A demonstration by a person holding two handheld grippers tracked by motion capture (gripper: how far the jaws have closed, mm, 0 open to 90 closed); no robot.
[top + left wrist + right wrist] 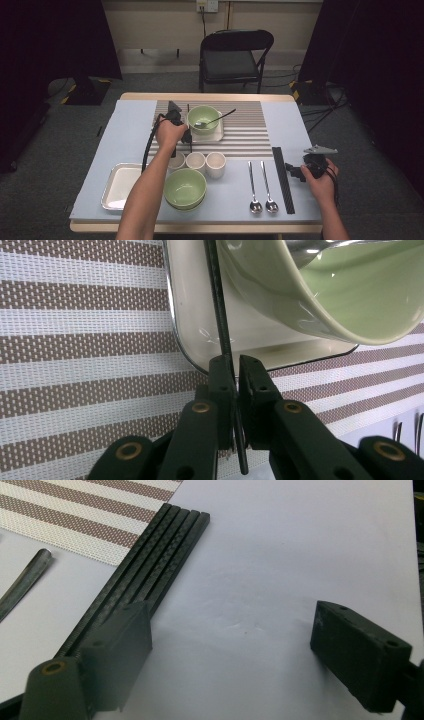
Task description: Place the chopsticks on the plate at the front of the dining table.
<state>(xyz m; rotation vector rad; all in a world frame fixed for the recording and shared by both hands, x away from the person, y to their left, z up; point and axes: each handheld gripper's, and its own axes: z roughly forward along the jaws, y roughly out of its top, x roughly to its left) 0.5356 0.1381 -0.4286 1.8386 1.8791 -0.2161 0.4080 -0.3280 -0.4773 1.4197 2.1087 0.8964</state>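
- Chopstick [220,320], thin and black, is clamped between the two pads of the left claw [234,371]; in the left gripper view the stick runs up from the jaws along the left edge of a small white tray [192,300].
- Seen from the high view, the left claw [175,121] sits at the 9 o'clock side of that tray [218,134], on the striped placemat [245,135] at the far middle of the tabletop [295,125].
- On the tray stands a green bowl [203,119] with a spoon [215,120] resting in it, handle pointing to about 2 o'clock.
- Right claw [232,650] stands wide with nothing between its jaws, over bare tabletop; its left jaw is just beside a bundle of black chopsticks [150,560].
- From above, the right claw [292,171] is held at the 3 o'clock side of that bundle [282,180], near the tabletop's right edge.
- Two metal spoons [262,187] lie side by side at the bundle's 9 o'clock.
- Three white cups [196,162] line up at centre, with a stack of green bowls [185,189] at their 6 o'clock and a steel tray [117,187] at the stack's 9 o'clock.
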